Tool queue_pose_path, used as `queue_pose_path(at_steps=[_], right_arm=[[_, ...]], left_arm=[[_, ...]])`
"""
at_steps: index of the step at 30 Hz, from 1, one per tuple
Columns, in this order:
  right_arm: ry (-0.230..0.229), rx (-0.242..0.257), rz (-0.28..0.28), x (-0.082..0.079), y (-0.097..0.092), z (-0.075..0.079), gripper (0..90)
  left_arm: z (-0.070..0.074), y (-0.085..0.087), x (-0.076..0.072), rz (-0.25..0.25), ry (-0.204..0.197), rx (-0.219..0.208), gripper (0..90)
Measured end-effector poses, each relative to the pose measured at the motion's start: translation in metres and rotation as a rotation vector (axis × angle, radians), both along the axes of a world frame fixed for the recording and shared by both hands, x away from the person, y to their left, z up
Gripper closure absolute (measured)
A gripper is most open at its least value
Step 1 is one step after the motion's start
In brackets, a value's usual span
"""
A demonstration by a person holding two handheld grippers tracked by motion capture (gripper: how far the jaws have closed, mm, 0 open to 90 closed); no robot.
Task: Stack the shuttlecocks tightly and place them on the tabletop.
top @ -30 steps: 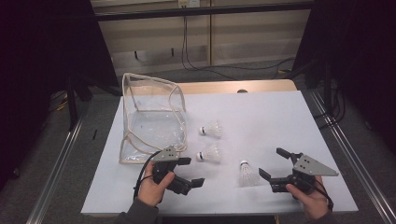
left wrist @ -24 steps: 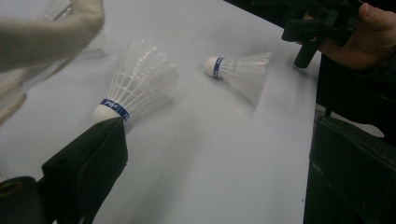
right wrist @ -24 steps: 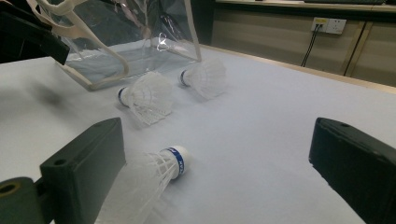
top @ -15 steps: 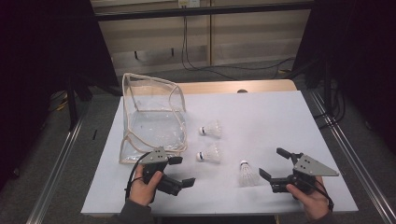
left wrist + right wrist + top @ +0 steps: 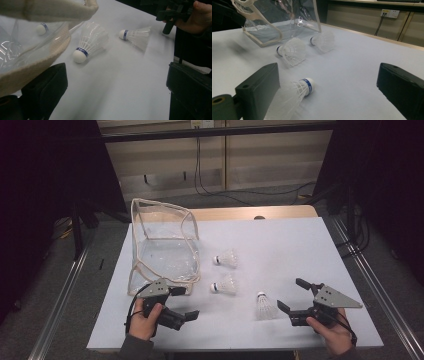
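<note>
Sliding leftward and a little nearer the table's front edge over the last second, the left gripper point(image 5: 181, 304) now sits just below the clear bag point(image 5: 162, 245), whose cream-trimmed rim fills the upper left of its own view; its jaws stand wide with nothing between them. I read that as lining up to hold the bag's mouth for loading. The right gripper point(image 5: 296, 296) has not moved, jaws wide, with the nearest shuttlecock point(image 5: 264, 306) just beside its tips. Two more shuttlecocks point(image 5: 224, 285) lie between it and the bag. Each cork carries a blue band point(image 5: 82, 51); its lettering is too blurred to read.
</note>
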State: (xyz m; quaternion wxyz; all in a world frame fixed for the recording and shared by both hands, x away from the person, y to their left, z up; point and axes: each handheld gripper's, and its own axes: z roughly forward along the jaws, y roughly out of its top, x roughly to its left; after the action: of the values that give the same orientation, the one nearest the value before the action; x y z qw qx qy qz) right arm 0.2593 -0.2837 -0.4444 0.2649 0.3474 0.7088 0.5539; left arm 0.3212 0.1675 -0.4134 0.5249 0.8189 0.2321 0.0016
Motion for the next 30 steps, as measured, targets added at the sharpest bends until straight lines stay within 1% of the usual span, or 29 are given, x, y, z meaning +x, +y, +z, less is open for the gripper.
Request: queue_pose_path(at_steps=[3, 5, 6, 9, 12, 15, 16, 19, 21, 23, 27, 30], right_arm=[[0.001, 0.000, -0.003, 0.000, 0.000, 0.000, 3.9], [-0.001, -0.003, -0.004, 0.000, -0.001, 0.000, 3.9], [0.000, -0.002, -0.004, 0.000, -0.001, 0.000, 3.9], [0.001, -0.002, -0.002, 0.001, -0.001, 0.000, 3.9], [-0.002, -0.002, -0.004, 0.001, -0.001, 0.000, 3.9], [-0.003, -0.004, -0.005, 0.001, -0.001, 0.000, 3.9], [-0.002, -0.004, -0.006, 0.001, -0.001, 0.000, 3.9], [-0.002, 0.000, -0.005, 0.001, -0.001, 0.000, 3.9], [0.000, -0.005, -0.004, 0.002, -0.001, 0.000, 3.9], [0.002, -0.007, -0.001, 0.002, 0.000, 0.000, 3.9], [0.001, -0.009, -0.001, 0.002, 0.000, 0.000, 3.9], [0.003, -0.010, 0.000, 0.003, 0.000, 0.000, 3.9]], left_arm=[[-0.001, 0.005, 0.001, 0.013, 0.001, 0.000, 3.8], [-0.001, 0.008, 0.001, 0.013, -0.002, -0.002, 3.8], [-0.001, 0.010, 0.001, 0.015, -0.011, -0.001, 3.8], [-0.001, 0.014, 0.000, 0.022, -0.015, -0.012, 3.8], [-0.002, 0.020, 0.001, 0.035, -0.015, -0.005, 3.8], [-0.003, 0.025, 0.001, 0.053, -0.013, -0.017, 3.8], [-0.003, 0.027, 0.002, 0.053, -0.022, -0.014, 3.8], [-0.004, 0.031, 0.004, 0.058, -0.031, -0.005, 3.8], [-0.005, 0.033, 0.005, 0.073, -0.035, -0.007, 3.8], [-0.006, 0.035, 0.005, 0.076, -0.031, -0.012, 3.8], [-0.007, 0.035, 0.006, 0.075, -0.031, -0.006, 3.8], [-0.008, 0.036, 0.007, 0.071, -0.040, 0.013, 3.7]])
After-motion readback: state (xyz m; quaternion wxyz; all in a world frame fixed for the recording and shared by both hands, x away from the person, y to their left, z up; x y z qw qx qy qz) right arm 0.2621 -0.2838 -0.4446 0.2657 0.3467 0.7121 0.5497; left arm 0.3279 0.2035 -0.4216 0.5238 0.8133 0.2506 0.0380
